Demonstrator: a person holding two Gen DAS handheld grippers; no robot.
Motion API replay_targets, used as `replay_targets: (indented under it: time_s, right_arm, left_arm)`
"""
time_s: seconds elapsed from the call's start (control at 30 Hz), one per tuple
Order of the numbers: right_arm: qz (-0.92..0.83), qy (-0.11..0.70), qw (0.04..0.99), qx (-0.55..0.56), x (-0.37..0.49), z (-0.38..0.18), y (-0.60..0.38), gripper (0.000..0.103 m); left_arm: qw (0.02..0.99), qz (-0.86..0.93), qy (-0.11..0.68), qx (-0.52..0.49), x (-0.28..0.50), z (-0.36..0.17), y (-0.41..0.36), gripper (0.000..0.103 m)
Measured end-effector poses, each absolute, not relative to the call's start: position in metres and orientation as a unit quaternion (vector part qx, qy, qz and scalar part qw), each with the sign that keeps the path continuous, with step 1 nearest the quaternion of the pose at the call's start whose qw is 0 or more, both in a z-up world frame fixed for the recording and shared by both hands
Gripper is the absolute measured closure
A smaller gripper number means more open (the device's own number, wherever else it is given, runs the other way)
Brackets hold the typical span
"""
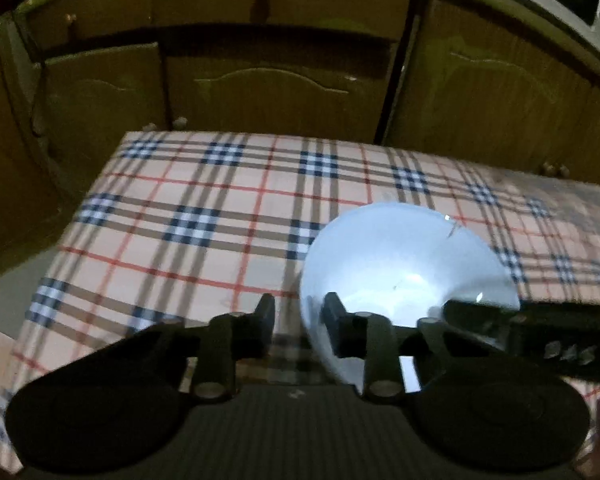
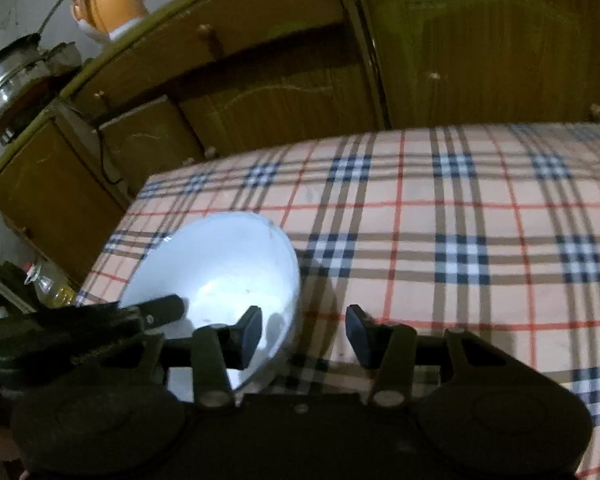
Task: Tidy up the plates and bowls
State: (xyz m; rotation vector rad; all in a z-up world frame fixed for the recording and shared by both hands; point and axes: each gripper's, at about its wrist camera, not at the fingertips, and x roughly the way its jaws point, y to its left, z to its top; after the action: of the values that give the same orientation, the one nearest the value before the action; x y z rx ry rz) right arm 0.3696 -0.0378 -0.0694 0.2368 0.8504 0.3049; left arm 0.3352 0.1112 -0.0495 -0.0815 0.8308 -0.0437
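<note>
Bowl point(image 1: 400, 264), white, glossy and empty, sat near the front edge of a table covered with a checked cloth point(image 1: 220, 200) in peach, red, brown and navy. Both wrist views were dim and slightly blurred, so it could not be told whether the bowl's base lay flat on the cloth.

From the left wrist view, the bowl was low and to the right of centre. The left gripper point(image 1: 299, 316) was clenched on the bowl's near left rim, with one black finger point(image 1: 266, 314) outside the wall and the other inside the bowl. The other gripper reached in from the right edge of that view, with one dark finger over the bowl's right rim.

From the right wrist view, the bowl was low and to the left. The right gripper point(image 2: 304, 328) straddled the bowl's right rim with its jaws released: one finger point(image 2: 252, 330) hung inside the bowl, the other stood outside over the cloth, and neither pad pressed on the wall.

Behind the table stood brown wooden cabinets point(image 1: 276, 92) with round knobs on their doors and drawers. In the right wrist view, a metal pot point(image 2: 4, 80) and an orange and white container point(image 2: 108, 4) stood on the counter at upper left. A clear bottle point(image 2: 56, 288) with yellowish liquid stood beside the table's left edge.
</note>
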Motion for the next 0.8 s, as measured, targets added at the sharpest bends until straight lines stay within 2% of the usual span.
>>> replay_targets:
  time_s: [0.03, 0.07, 0.1, 0.4, 0.8]
  right_arm:
    - [0.149, 0.415, 0.89, 0.116, 0.372, -0.073, -0.037, 0.054]
    - [0.157, 0.415, 0.887, 0.125, 0.373, -0.076, -0.037, 0.07]
    - [0.169, 0.41, 0.886, 0.136, 0.372, -0.077, -0.037, 0.078]
    - [0.16, 0.396, 0.897, 0.113, 0.355, -0.066, -0.034, 0.081]
    - [0.138, 0.346, 0.924, 0.081, 0.282, 0.0, -0.075, 0.081]
  left_arm:
    - [0.914, -0.03, 0.403, -0.043, 0.337, -0.051, 0.111, 0.083]
    - [0.914, -0.034, 0.401, -0.042, 0.338, -0.05, 0.109, 0.085]
    - [0.916, -0.031, 0.398, -0.038, 0.337, -0.05, 0.107, 0.087]
    - [0.919, -0.028, 0.391, -0.039, 0.323, -0.038, 0.098, 0.088]
    - [0.937, -0.041, 0.345, -0.013, 0.256, 0.014, 0.046, 0.087]
